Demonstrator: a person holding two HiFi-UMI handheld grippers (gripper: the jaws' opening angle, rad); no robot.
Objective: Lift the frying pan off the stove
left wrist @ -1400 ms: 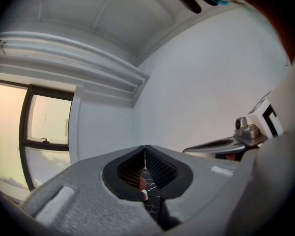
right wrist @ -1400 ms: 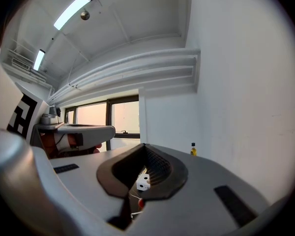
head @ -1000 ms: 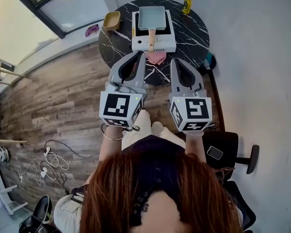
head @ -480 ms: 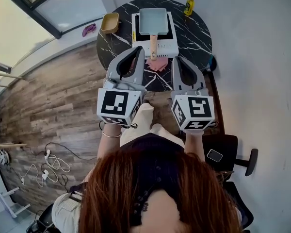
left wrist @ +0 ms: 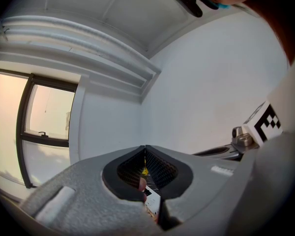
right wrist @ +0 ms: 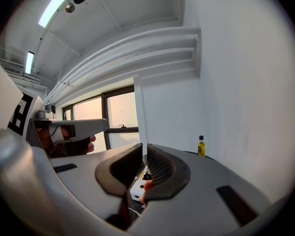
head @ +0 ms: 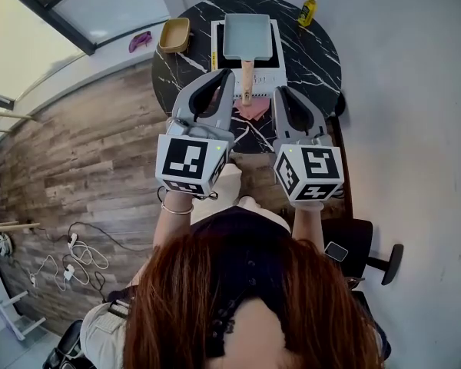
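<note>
A rectangular grey-blue frying pan (head: pixel 246 37) sits on a white stove (head: pixel 276 54) on the round black marble table (head: pixel 315 56). Its wooden handle (head: pixel 247 83) points toward me. My left gripper (head: pixel 225 73) hovers just left of the handle, jaws shut and empty. My right gripper (head: pixel 277 91) hangs just right of the handle's end, its jaws opening by a narrow gap with nothing between them. Through the right gripper's (right wrist: pixel 144 145) gap I see the stove's white front (right wrist: pixel 136 191). The left gripper (left wrist: pixel 145 146) points at the wall.
A pink cloth (head: pixel 253 111) lies on the table below the handle. A yellow bowl (head: pixel 175 33) sits at the table's left rim and an oil bottle (head: pixel 308 8) at the back right. A black chair (head: pixel 361 244) stands to my right; cables (head: pixel 84 256) lie on the wooden floor.
Both grippers have moved forward over the table, so their tips now flank the pan handle. The pan and stove have not moved.
</note>
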